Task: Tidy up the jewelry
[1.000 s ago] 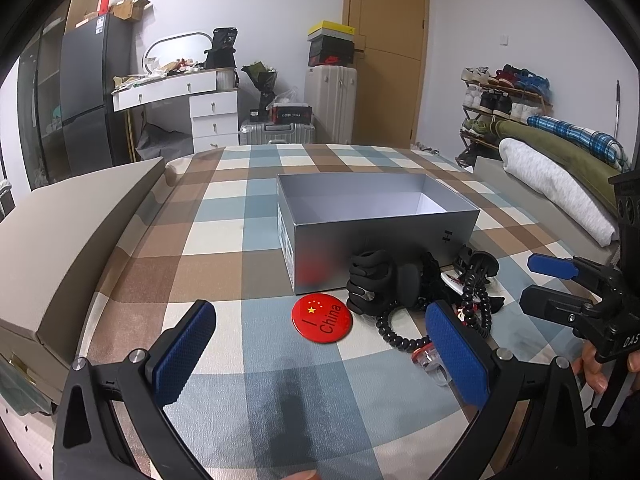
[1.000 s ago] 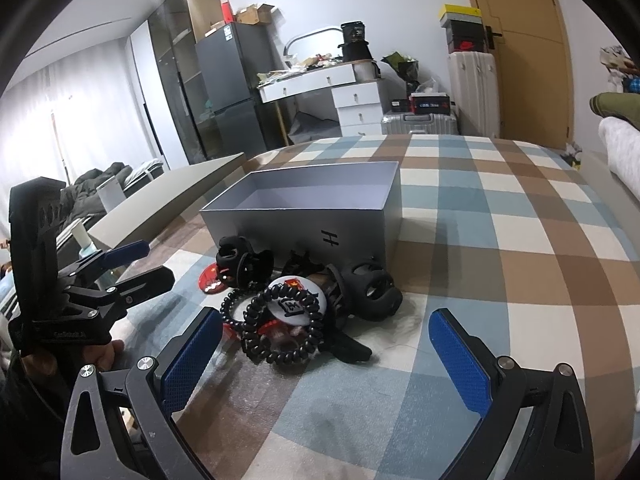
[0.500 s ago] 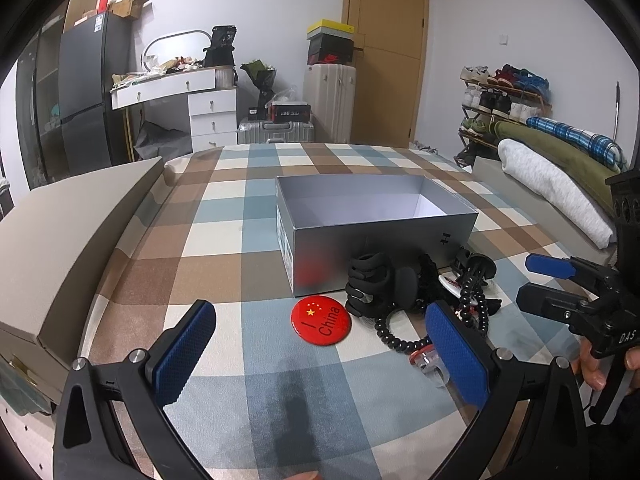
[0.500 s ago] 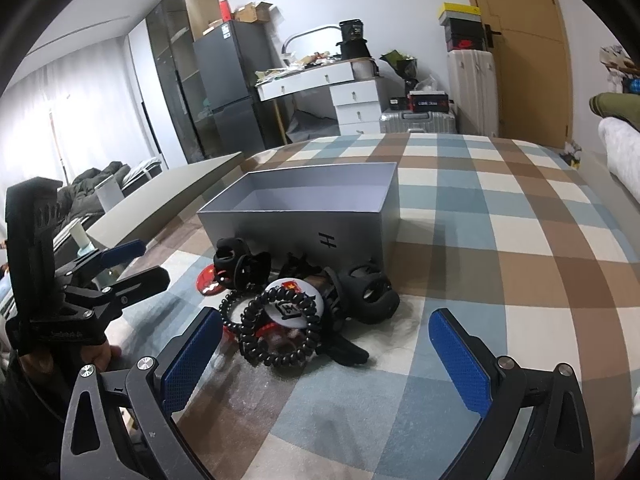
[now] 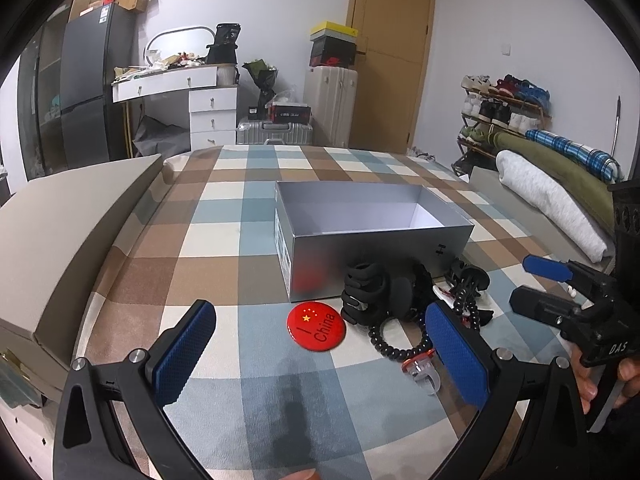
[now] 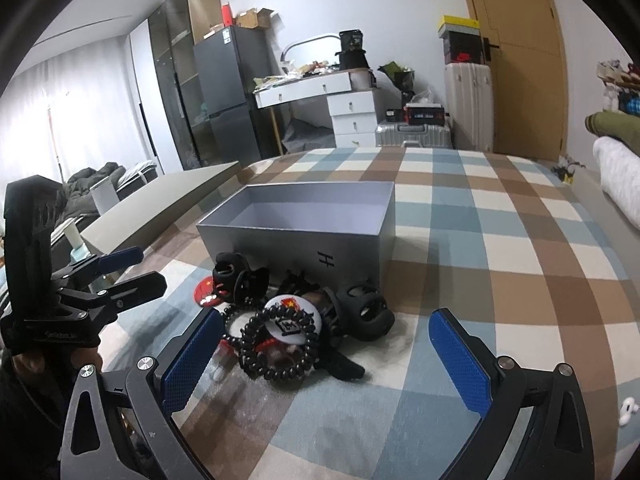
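Both claws stand wide apart and empty — left gripper (image 5: pixel 320 354), right gripper (image 6: pixel 326 354). Just ahead of them lies the tangled jewelry pile (image 6: pixel 294 320); beyond it, the grey box (image 6: pixel 308 216). Risk: the bead bracelet (image 6: pixel 276 344) drags neighbours — entanglement.

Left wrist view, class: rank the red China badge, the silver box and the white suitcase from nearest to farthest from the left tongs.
1. Red China badge: just ahead of the open left tongs, on the checked cloth.
2. Silver box: behind the badge, mid-table.
3. White suitcase: upright against the far wall, beside the door.
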Motion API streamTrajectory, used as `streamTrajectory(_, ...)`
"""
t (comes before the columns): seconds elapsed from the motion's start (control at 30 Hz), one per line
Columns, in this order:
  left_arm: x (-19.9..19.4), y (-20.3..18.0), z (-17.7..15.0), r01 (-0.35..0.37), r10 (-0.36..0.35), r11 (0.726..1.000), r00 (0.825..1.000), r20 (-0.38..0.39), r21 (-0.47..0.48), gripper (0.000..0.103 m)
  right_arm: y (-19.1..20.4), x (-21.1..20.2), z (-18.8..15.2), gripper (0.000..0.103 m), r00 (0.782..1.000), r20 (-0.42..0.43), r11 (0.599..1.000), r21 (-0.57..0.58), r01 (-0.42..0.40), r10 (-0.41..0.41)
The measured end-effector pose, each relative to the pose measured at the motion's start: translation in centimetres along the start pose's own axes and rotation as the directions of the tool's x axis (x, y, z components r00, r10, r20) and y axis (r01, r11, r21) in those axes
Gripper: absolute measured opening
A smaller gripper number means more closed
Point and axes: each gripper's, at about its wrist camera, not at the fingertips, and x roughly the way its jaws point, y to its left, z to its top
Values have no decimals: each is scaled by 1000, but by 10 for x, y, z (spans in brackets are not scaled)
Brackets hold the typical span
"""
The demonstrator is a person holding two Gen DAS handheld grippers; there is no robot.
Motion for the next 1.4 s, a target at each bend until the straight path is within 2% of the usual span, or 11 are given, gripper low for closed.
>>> streamTrajectory(0.13,1,-3,0,4,-4,1000,1000,-3,-3,102,5,3,-1,103,1000,-1,1000,-19,-6,6)
streamTrajectory(0.23,3,-5,0,22,-22,1000,999,-24,-6,102,7,10,-3,103,996,-73,998,-31,-58,56)
streamTrajectory(0.37,5,-14,-4,13,-10,999,999,-44,52,102,11,13,-5,103,996,-83,998,-46,-33,29)
streamTrajectory(0.5,7,-18,-7,28,-23,997,997,-73,74,102,2,15,-4,103,993,-102,999,16,-49,51)
streamTrajectory(0.57,10,-18,-9,48,-40,996,994,-103,78,102,-4,16,-4,99,991,-109,996,48,-78,83)
streamTrajectory(0.67,16,-25,-12,91,-74,991,984,-160,103,102,-9,17,-6,82,989,-118,995,66,-79,86)
streamTrajectory(0.73,16,-30,-15,103,-81,987,983,-166,126,96,-9,17,-7,73,988,-123,994,66,-84,92)
streamTrajectory(0.93,24,-38,-21,142,-107,980,967,-231,140,74,-3,16,-8,69,988,-125,995,43,-91,96)
streamTrajectory(1.07,28,-41,-23,152,-112,978,960,-257,143,50,-4,16,-8,61,987,-129,994,46,-95,100)
streamTrajectory(1.2,25,-42,-24,169,-126,974,958,-258,151,17,-6,15,-8,57,987,-125,994,49,-98,104)
streamTrajectory(1.4,16,-35,-21,154,-122,977,971,-204,151,15,-4,10,-7,57,988,-109,994,34,-108,111)
